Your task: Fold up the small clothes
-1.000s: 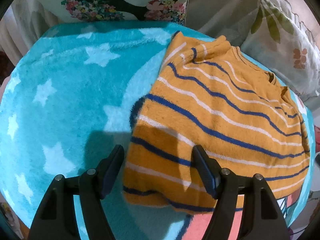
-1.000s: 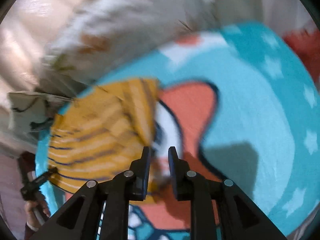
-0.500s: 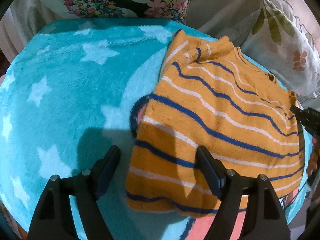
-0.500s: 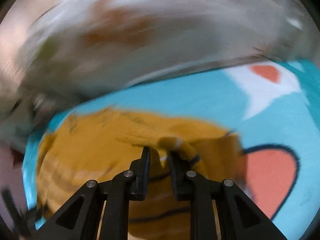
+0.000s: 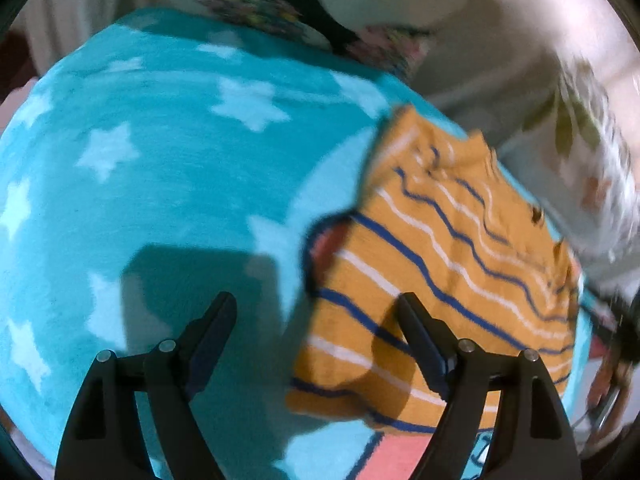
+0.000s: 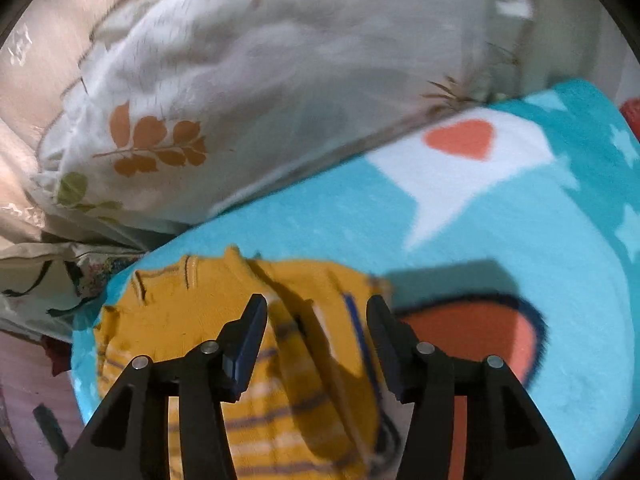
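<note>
An orange sweater with blue and white stripes lies partly folded on a turquoise star blanket. My left gripper is open and empty, above the sweater's near left edge. In the right wrist view the sweater lies below my right gripper, which is open and empty, with a folded sleeve between its fingers but not held.
White pillows with leaf prints lie along the blanket's far edge, also in the left wrist view. A floral cushion sits behind. The blanket has a heart speech bubble and a red patch.
My right gripper has opened and let go of the sleeve, which now lies on the sweater. My left gripper has drifted left, staying open.
</note>
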Available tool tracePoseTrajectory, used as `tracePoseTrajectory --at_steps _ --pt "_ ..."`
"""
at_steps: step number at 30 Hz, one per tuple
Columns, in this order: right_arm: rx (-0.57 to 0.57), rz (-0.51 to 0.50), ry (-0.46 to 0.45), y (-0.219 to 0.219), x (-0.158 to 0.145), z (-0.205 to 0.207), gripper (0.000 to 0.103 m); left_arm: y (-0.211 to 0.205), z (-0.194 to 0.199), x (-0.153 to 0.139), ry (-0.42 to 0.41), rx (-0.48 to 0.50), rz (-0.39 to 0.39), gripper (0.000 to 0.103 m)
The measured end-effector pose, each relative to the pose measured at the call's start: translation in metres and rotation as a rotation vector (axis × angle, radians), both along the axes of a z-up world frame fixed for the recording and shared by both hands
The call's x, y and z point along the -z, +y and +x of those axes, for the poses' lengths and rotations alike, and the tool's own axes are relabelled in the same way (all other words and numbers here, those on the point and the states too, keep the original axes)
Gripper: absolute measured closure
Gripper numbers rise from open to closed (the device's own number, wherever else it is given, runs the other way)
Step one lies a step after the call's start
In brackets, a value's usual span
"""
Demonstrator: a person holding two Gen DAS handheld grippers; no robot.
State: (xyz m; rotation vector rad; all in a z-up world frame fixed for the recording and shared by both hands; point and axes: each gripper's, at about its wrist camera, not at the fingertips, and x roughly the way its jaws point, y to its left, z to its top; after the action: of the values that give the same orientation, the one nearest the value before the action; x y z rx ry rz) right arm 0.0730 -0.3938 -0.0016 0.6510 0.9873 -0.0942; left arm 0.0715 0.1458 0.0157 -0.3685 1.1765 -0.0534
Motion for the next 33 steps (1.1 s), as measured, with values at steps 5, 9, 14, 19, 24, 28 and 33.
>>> tracePoseTrajectory --at_steps 5,9,14,19,24,28,33 --pt "-0.04 0.079 -0.015 -0.008 0.003 -0.062 0.041 0.03 -0.009 -0.004 -0.008 -0.068 -0.023 0.021" --pt "-0.045 0.174 -0.01 -0.007 0.016 -0.108 0.04 0.027 -0.019 -0.001 -0.003 -0.054 -0.081 0.021" --pt "-0.064 0.233 0.009 0.007 0.036 -0.142 0.036 -0.002 -0.019 0.013 0.003 0.064 -0.123 0.021" --pt "-0.103 0.267 -0.006 0.034 0.048 -0.133 0.037 -0.028 -0.019 0.008 0.011 0.243 -0.082 0.083" --pt "-0.079 0.348 -0.019 0.028 0.049 -0.125 0.093 -0.023 -0.031 -0.015 -0.033 0.3 -0.03 0.093" --pt "-0.046 0.318 0.008 0.006 0.049 -0.136 0.095 -0.017 -0.035 -0.019 -0.035 0.241 -0.001 0.094" --pt "0.02 0.317 0.01 -0.023 0.047 -0.152 0.095 0.011 -0.039 -0.009 0.006 0.081 0.009 0.092"
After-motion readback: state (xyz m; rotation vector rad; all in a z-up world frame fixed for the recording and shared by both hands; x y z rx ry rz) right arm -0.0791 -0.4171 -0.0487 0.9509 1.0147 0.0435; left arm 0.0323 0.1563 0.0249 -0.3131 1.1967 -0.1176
